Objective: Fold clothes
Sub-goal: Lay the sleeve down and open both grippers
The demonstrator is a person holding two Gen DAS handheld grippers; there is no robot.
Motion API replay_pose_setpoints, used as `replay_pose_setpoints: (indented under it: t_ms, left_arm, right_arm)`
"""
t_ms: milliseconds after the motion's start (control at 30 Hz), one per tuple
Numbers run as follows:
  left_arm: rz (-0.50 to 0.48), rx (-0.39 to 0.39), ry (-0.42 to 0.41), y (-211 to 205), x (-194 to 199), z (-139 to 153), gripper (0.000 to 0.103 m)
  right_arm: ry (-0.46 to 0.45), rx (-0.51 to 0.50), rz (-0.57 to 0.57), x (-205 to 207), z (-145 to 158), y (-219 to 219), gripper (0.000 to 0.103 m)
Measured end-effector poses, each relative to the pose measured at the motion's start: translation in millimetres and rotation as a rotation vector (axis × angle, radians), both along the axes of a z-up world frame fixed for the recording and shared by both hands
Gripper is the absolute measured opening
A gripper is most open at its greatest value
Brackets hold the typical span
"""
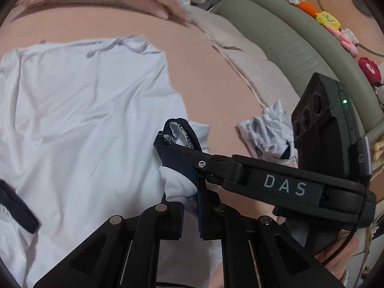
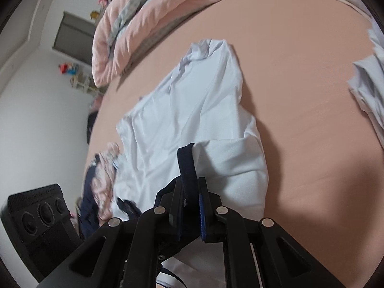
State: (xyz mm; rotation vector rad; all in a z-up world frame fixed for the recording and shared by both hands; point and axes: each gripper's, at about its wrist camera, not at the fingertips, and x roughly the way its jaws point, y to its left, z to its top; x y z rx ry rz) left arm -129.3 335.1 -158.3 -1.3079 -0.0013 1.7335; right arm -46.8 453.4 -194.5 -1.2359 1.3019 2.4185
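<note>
A white garment with navy trim (image 1: 79, 110) lies spread on the pink bed (image 1: 211, 72), and both grippers hold the edge of it nearest the cameras. The left gripper (image 1: 190, 206) has its jaws closed on a bunched piece of white cloth with a strip of navy binding; the right gripper (image 2: 189, 204) has its jaws closed on a navy-edged band (image 2: 186, 165) of the same garment, with a fold of white cloth lifted just beyond it. This looks like the start of a fold: the gripped edge is raised and ready to be carried across the garment's body. The next move probably calls for both hands travelling together, keeping the edge taut and level so the cloth lands flat rather than rumpled. Beyond the garment the bed is bare up to the rolled pink quilt (image 2: 134, 26), which leaves good room to lay the fold. To the garment's right a crumpled white piece (image 1: 268, 132) sits near the grey padded bed frame (image 1: 288, 38); on its left, in the right wrist view, a pink and navy heap (image 2: 100, 180) lies close to the bed's edge, so sideways sweeps should stay modest.
</note>
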Motion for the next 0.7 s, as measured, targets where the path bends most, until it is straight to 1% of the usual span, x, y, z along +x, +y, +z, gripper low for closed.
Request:
replay_pose_setpoints:
  t_ms: [67, 133, 300, 467, 533, 567, 600, 633, 667, 700]
  left_arm:
    - [0.013, -0.008, -0.021, -3, -2, -6, 0.007]
    - [0.022, -0.01, -0.033, -4, -4, -10, 0.007]
    - [0.031, -0.016, -0.044, -11, -6, -14, 0.007]
    - [0.032, -0.032, -0.058, -14, -8, -21, 0.007]
    - [0.035, -0.044, -0.075, -15, -8, -25, 0.008]
    - [0.039, -0.052, -0.08, -16, -9, -26, 0.008]
    - [0.043, -0.06, -0.085, -16, -10, -27, 0.008]
    - [0.052, -0.079, -0.084, -17, -11, -28, 0.009]
    - [0.059, -0.095, -0.08, -19, -11, -27, 0.012]
    - [0.063, -0.109, -0.067, -20, -12, -26, 0.016]
  right_arm:
    - [-0.024, 0.006, 0.017, -3, -3, -5, 0.012]
    - [-0.042, 0.009, 0.026, -6, -5, -9, 0.012]
    - [-0.055, 0.013, 0.059, -12, -8, -17, 0.012]
    - [-0.096, 0.046, 0.095, -20, -11, -26, 0.012]
    - [-0.109, 0.051, 0.1, -22, -12, -27, 0.021]
    - [-0.106, 0.048, 0.095, -22, -11, -26, 0.032]
    - [-0.099, 0.043, 0.089, -21, -10, -25, 0.039]
    - [-0.088, 0.034, 0.081, -19, -8, -24, 0.042]
    - [-0.076, 0.023, 0.065, -16, -7, -20, 0.047]
    - [-0.064, 0.008, 0.039, -12, -5, -15, 0.05]
